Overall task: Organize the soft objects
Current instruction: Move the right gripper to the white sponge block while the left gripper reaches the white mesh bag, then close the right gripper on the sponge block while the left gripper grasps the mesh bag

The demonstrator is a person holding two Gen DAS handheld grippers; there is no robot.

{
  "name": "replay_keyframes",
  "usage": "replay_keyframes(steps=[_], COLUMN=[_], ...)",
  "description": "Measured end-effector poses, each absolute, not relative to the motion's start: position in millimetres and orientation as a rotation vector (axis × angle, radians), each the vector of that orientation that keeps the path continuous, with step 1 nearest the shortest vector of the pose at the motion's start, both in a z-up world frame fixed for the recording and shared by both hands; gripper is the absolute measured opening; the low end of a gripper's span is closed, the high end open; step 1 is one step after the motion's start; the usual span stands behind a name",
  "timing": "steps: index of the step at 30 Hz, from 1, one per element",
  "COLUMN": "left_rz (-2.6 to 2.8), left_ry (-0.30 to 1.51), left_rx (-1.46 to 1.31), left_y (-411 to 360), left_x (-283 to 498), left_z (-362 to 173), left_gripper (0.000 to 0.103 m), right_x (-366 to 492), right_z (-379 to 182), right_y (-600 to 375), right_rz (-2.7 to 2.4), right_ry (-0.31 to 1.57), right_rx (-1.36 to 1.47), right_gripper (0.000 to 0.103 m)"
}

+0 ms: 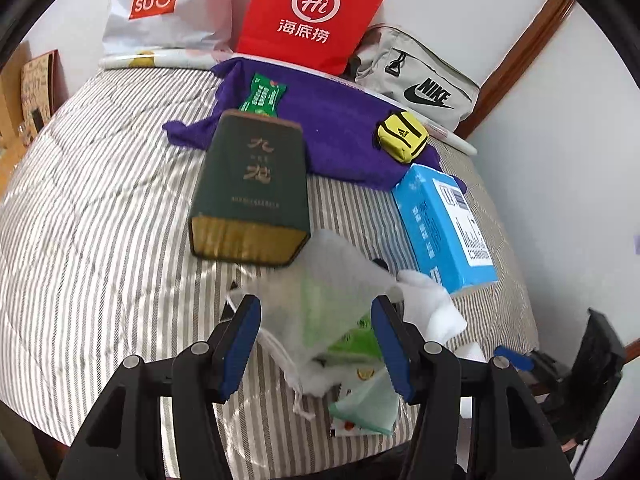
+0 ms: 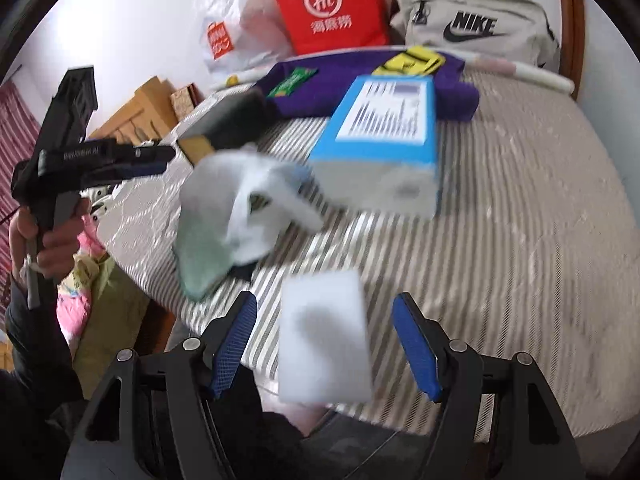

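Note:
A heap of soft items, a white drawstring pouch with green packets and a white cloth, lies on the striped bed near its front edge. My left gripper is open with its fingers on either side of the pouch. The heap also shows in the right wrist view. My right gripper is open around a white foam block lying on the bed. A purple cloth lies at the back with a yellow pouch and a green sachet on it.
A dark green box and a blue box lie on the striped bed. A red paper bag, a white Miniso bag and a grey Nike bag stand against the wall. The left gripper shows at left.

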State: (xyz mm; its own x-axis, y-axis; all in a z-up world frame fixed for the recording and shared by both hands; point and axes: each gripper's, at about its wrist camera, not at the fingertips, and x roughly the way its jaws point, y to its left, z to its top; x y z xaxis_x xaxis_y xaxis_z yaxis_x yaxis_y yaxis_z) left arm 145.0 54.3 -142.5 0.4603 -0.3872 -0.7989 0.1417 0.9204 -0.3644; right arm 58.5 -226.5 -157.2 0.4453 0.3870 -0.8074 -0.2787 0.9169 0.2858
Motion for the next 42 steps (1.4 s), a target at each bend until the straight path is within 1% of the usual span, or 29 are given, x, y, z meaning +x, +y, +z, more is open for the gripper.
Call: replay_keyframes(steps=[4,9,13,14,15,16,17,26,30,31,32,33,34,35,36,40,42], left_rz=[-0.331,-0.349,-0.377,-0.383,-0.395,-0.410,-0.425,-0.440,-0.434,-0.433,-0.435,-0.438,-0.442,-0.449,-0.449,-0.426,-0.415], left_ry=[1.042,1.061,1.056,1.053,1.055,1.060,1.061,1.069,1.044,1.038,1.031,1.027,1.026,1.021,1.017,0.996,1.000], left_rx=[-0.244,-0.215,-0.172,-0.160,-0.148,-0.133,-0.107,0.009,-0.027,-0.038,-0.042,-0.040,-0.038,-0.049,-0.054,-0.048,-0.071], left_y=[55,52,45,43,41,38,34,13,16,18,20,20,21,22,23,32,42], left_x=[142,146,154,155,156,158,160,176,179,179,178,178,177,176,175,168,163], left_z=[-148,-162,-169,-169,-170,-171,-172,-192,-193,-192,-192,-192,-192,-191,-190,-184,-183], left_gripper=[0.055,0.056,0.057,0.057,0.060,0.065,0.066,0.067,0.068,0.066,0.062,0.049,0.042,0.038,0.027,0.013,0.011], right_x=[55,58,61,62,62,63,64,75,84,84,86,87,88,88,89,90,90], right_z=[-177,-185,-186,-185,-184,-183,-180,-167,-172,-174,-176,-179,-182,-184,-185,-184,-183], right_y=[-216,-214,-213,-212,-212,-211,-210,-221,-222,-223,-223,-223,-223,-223,-223,-225,-226], right_rz=[0.386,0.328,0.363,0.378,0.393,0.385,0.360,0.344,0.328,0.325,0.323,0.322,0.319,0.312,0.308,0.309,0.294], right_ry=[1.056,1.005,0.980,0.977,0.975,0.971,0.961,0.913,0.924,0.930,0.936,0.945,0.954,0.961,0.965,0.960,0.951], right_rx=[0.056,0.033,0.050,0.049,0.051,0.046,0.035,0.055,0.061,0.066,0.073,0.078,0.078,0.075,0.072,0.076,0.071], right_gripper=[0.071,0.070,0.060,0.055,0.051,0.051,0.051,0.051,0.051,0.051,0.051,0.051,0.051,0.051,0.051,0.051,0.051])
